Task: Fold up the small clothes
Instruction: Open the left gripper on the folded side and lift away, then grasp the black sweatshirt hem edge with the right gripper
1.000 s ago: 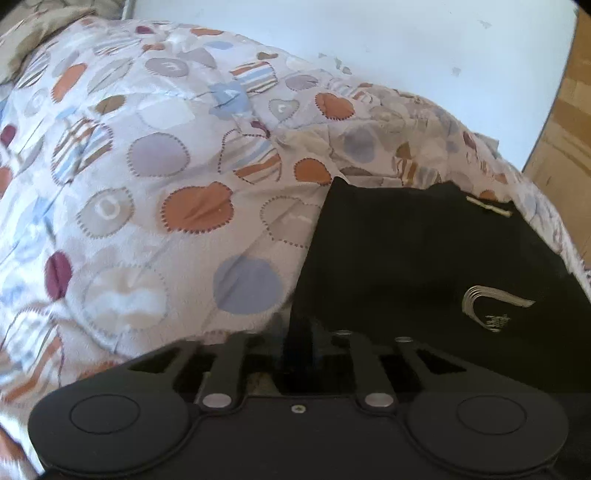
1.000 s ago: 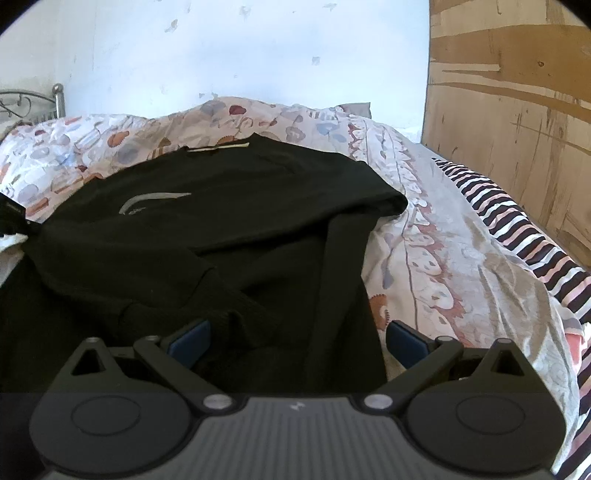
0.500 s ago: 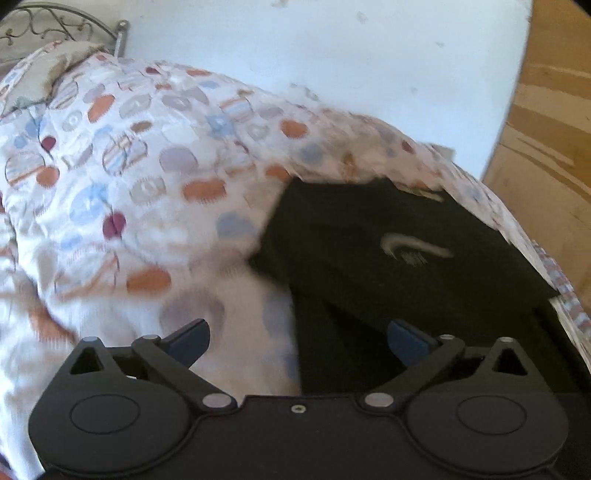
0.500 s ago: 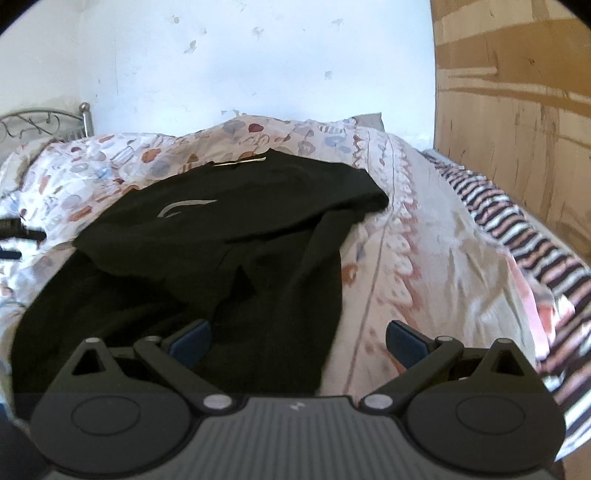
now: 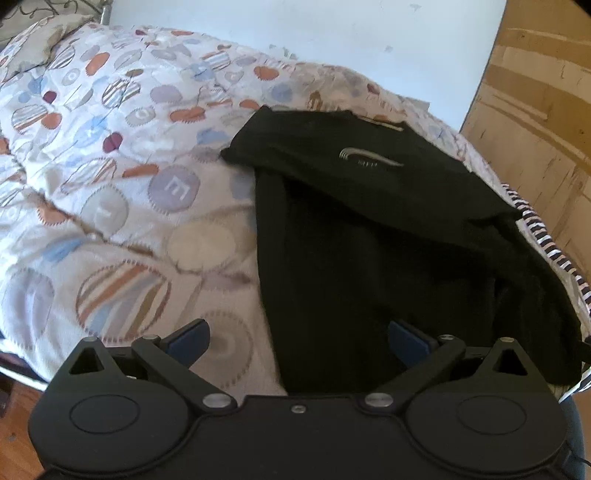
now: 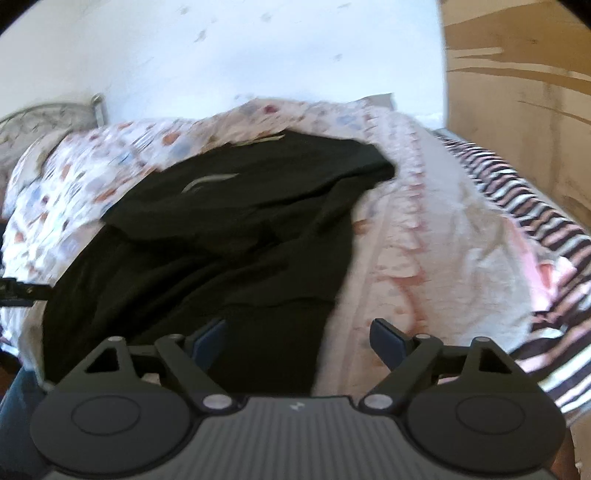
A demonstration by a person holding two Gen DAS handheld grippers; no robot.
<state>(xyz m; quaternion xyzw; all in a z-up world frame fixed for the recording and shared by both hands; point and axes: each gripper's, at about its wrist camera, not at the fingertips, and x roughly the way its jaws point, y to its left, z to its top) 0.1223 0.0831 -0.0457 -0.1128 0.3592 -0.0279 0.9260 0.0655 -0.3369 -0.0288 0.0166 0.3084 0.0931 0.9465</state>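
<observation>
Tongs (image 5: pixel 298 341) (image 6: pixel 298 338) on both sides hover spread above the black shirt (image 5: pixel 354 229).

The left wrist view looks down from above the near edge of the bed (image 5: pixel 110 206), facing the white wall (image 5: pixel 332 33), with the black garment (image 5: pixel 369 240) right of centre. The right wrist view faces the same way, the garment left of centre; both share garment, quilt (image 6: pixel 424 221) and wall.

Your shirt (image 5: pixel 354 229) was plain black with a small silver logo (image 5: pixel 364 157). Under it, the quilt (image 5: pixel 110 177) showed orange, blue, grey and striped circles on cream. Beside it, the sheet (image 6: pixel 517 221) ran dark-and-white stripes; your gripper pads (image 5: pixel 188 339) were blue.
</observation>
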